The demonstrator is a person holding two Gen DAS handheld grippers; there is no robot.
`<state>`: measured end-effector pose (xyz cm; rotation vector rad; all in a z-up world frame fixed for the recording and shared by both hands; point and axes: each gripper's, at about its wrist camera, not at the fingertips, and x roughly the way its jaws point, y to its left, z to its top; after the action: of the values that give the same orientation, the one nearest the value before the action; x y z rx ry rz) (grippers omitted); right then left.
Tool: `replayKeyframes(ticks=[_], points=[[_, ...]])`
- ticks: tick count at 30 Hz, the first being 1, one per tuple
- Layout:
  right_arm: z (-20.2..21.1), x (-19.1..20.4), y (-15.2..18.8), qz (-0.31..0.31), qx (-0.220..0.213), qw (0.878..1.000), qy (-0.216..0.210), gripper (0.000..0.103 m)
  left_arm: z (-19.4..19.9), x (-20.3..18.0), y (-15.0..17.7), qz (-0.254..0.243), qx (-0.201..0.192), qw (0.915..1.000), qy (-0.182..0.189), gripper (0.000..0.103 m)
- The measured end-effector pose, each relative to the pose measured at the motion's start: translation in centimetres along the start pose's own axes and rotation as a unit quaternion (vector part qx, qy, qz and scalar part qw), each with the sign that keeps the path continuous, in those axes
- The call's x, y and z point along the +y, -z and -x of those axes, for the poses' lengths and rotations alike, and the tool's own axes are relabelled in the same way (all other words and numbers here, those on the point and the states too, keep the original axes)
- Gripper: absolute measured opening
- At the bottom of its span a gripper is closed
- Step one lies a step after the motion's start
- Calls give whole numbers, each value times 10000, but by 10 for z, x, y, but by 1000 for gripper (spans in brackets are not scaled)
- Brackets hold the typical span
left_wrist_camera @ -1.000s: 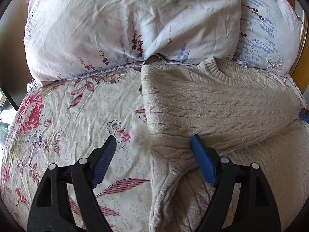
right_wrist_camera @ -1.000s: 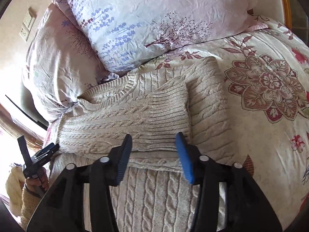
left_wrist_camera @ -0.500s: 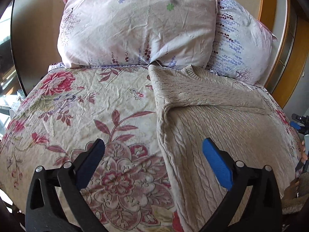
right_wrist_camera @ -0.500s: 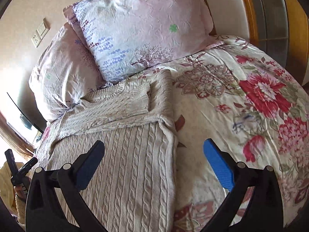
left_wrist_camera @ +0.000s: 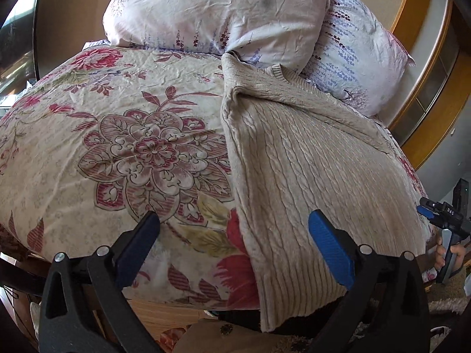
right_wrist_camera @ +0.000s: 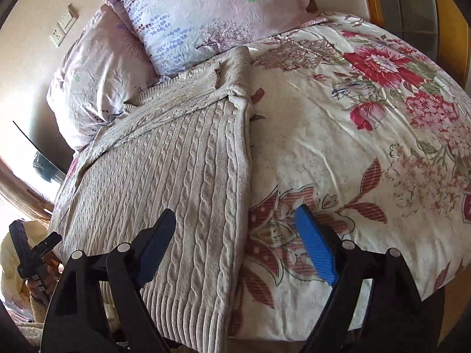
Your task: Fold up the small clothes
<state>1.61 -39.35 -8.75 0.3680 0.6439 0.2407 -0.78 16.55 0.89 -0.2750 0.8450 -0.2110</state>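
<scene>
- Pulled back from the folded-in sleeves near the pillows [left_wrist_camera: 217,8] toward the foot of the bed [left_wrist_camera: 103,153]; sweater's bottom hem, out of frame a second ago, now close in both views.
- Left gripper [left_wrist_camera: 234,244] spread wide, nothing between its fingers but air, hovering over the sweater's left edge near the hem.
- Right gripper [right_wrist_camera: 235,241] open but narrowing, jaws closing over the sweater's right edge with no pad pressing the knit yet.
- Sweater [left_wrist_camera: 309,161] lay flat on the bedspread, collar up against the pillows, ribbed hem draped over the bed's near edge; long axis ran straight away from both pairs of fingers.
- Hem sat just ahead of and below each gripper, one corner per hand, neither clearly nearer; likely next a pinch at both corners and a fold up toward the collar.
- Left view alone showed the hem corner hanging past the bed's edge; right view alone showed the wall socket [right_wrist_camera: 63,29] and the sleeves crossed over the chest.
</scene>
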Motion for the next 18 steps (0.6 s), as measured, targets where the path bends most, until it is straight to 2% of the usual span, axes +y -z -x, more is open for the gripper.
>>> replayKeyframes(ticks=[1, 3, 5, 8, 10, 12, 14, 18], points=[[2, -1, 3, -28, 34, 9999, -101, 76, 1, -2, 3, -24, 5, 10000, 40, 101], [6, -3, 10, -136, 42, 9993, -336, 73, 4, -7, 8, -51, 1, 9998, 188, 101], [9, -7, 16, -300, 102, 9967, -741, 67, 5, -13, 13, -76, 19, 9995, 322, 99], [10, -11, 26, -527, 212, 9893, -1346, 63, 8, -20, 21, -93, 23, 9985, 539, 93], [12, -11, 32, -534, 246, 9858, -1574, 59, 11, -22, 26, -21, 45, 9967, 815, 81], [11, -12, 37, -666, 420, 9779, -1936, 57, 12, -21, 30, 79, 76, 9951, 979, 74], [7, -15, 44, -821, 597, 9692, -2244, 47, 14, -20, 32, 138, 95, 9953, 957, 65], [6, -21, 55, -976, 670, 9600, -2539, 38, 18, -18, 36, 221, 237, 9959, 843, 45]])
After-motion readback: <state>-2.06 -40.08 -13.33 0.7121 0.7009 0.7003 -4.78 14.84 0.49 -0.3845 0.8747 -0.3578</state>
